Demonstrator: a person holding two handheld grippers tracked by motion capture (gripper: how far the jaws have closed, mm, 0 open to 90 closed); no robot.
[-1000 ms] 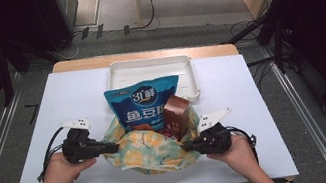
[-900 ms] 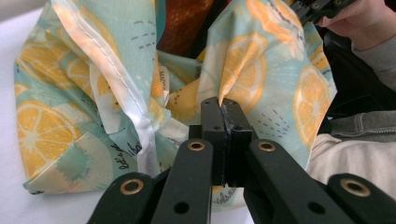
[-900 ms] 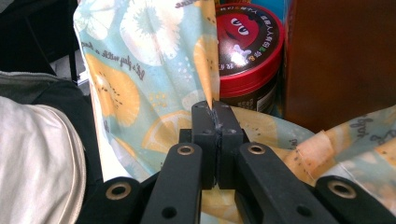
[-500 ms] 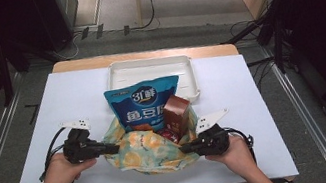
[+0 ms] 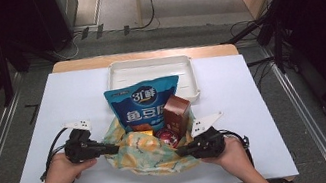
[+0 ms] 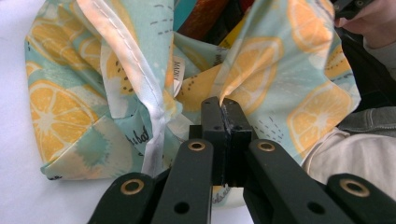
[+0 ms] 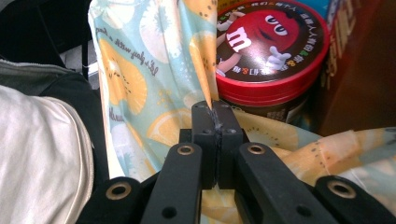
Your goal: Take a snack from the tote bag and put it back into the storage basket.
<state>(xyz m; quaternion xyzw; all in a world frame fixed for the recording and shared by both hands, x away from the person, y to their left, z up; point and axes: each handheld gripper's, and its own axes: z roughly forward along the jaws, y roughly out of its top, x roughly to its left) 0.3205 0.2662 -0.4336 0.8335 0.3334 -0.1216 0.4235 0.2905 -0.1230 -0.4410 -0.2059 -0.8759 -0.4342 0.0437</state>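
High view: 1 cloth bag [image 5: 148, 150] with orange slices printed on it sits near the front edge of the white counter [image 5: 76, 101]. There are 2 grippers, 1 at each side of the bag. The left gripper [image 5: 112, 148] is pinched tight on the bag's left edge, and the right gripper [image 5: 181, 151] is pinched tight on the bag's right front edge. In the left gripper view the 2 black jaws are pressed together with the cloth [image 6: 261, 84] caught between them. In the right gripper view the jaws also meet on a fold of the cloth [image 7: 154, 70].

The bag is open at the top, and 3 things can be counted in it. 1 blue snack packet [image 5: 140, 103] stands tall at the back. 1 brown box [image 5: 176, 113] stands upright just to its right. 1 round red tin [image 5: 166, 136] sits low in front of the box, and the right gripper view shows its lid [image 7: 268, 39] with a red cartoon candy face.

1 white tray [image 5: 149, 68] lies behind the bag, up against the far edge of the counter, with the packet's top in front of it. The counter has lots of bare room to the left and right of the bag. Only a thin strip is free in front.
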